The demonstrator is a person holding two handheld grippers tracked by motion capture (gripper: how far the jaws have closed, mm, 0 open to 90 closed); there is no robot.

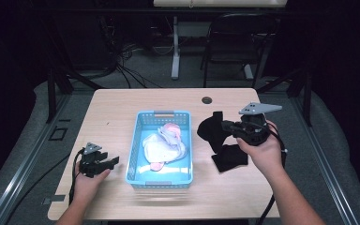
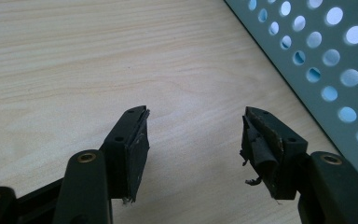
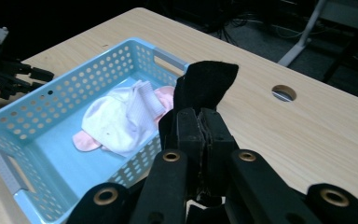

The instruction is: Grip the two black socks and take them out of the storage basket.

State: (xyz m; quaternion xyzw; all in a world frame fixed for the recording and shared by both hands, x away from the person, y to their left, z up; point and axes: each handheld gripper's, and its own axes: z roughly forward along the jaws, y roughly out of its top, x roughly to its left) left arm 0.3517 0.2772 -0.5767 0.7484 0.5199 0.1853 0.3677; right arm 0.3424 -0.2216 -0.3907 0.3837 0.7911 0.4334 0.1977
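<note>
**High view: black sock headed for the basket**

Right tongs (image 1: 225, 125) clamped on black sock (image 1: 211, 129), aloft just right of blue basket (image 1: 133, 154) at tabletop centre. Carry over the rim, lower onto the pale socks (image 1: 165, 145), then release. Left tongs (image 2: 193, 135) wide, empty, near left edge.

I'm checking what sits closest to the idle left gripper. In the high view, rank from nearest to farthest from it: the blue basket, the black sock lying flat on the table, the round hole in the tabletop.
From the left gripper:
1. Blue basket, just to its right.
2. Black sock flat on the table, beyond the basket.
3. Round hole, near the far edge.
</note>
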